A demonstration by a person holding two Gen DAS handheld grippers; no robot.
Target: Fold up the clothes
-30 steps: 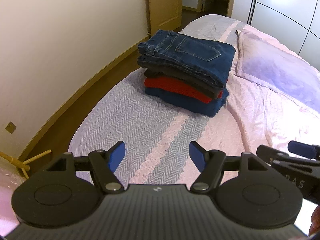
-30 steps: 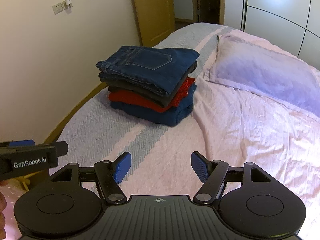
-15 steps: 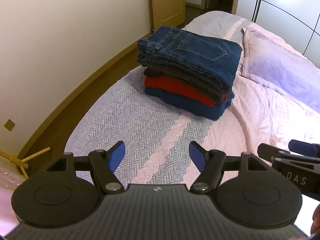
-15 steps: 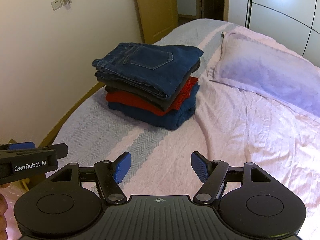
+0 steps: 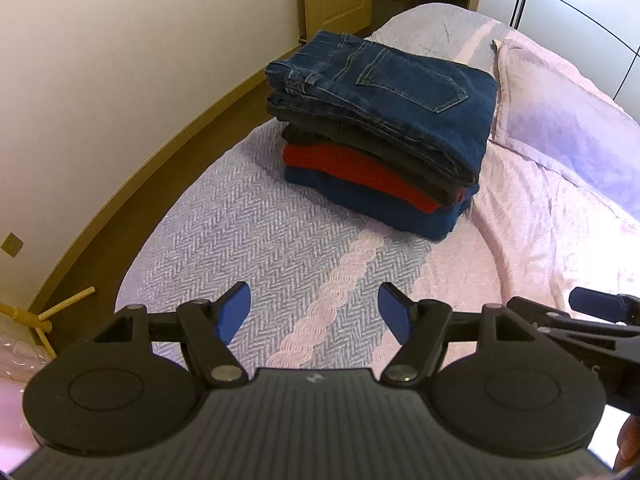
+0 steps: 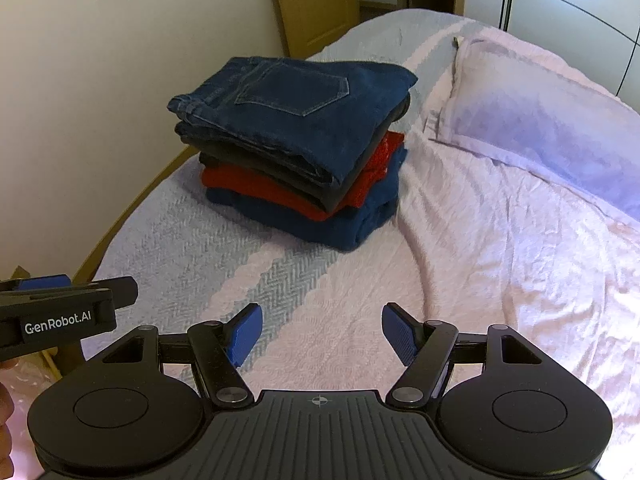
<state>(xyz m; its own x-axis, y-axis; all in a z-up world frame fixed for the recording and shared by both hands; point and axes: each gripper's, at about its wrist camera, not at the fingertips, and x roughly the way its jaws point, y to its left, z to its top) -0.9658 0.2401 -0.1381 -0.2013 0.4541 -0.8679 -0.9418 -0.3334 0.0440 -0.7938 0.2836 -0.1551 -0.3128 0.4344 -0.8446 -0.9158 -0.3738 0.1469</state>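
Note:
A stack of folded clothes (image 5: 384, 136) (image 6: 296, 152) rests on the bed: blue jeans (image 5: 400, 88) on top, a dark grey garment below, then a red one (image 5: 360, 172), then a dark blue one at the bottom. My left gripper (image 5: 314, 314) hovers open over the bedspread, short of the stack, nothing between its blue pads. My right gripper (image 6: 322, 334) is open too, empty, nearer the pink sheet. Each gripper shows at the edge of the other's view.
A lilac pillow (image 5: 560, 120) (image 6: 540, 120) lies right of the stack. The bed (image 5: 260, 220) has a herringbone bedspread on the left and a wrinkled pink sheet (image 6: 500, 260) on the right. A wall, wooden floor strip and door (image 6: 316, 0) lie left and behind.
Both grippers have moved forward toward the stack, which looks larger and closer now. Both stayed open and empty.

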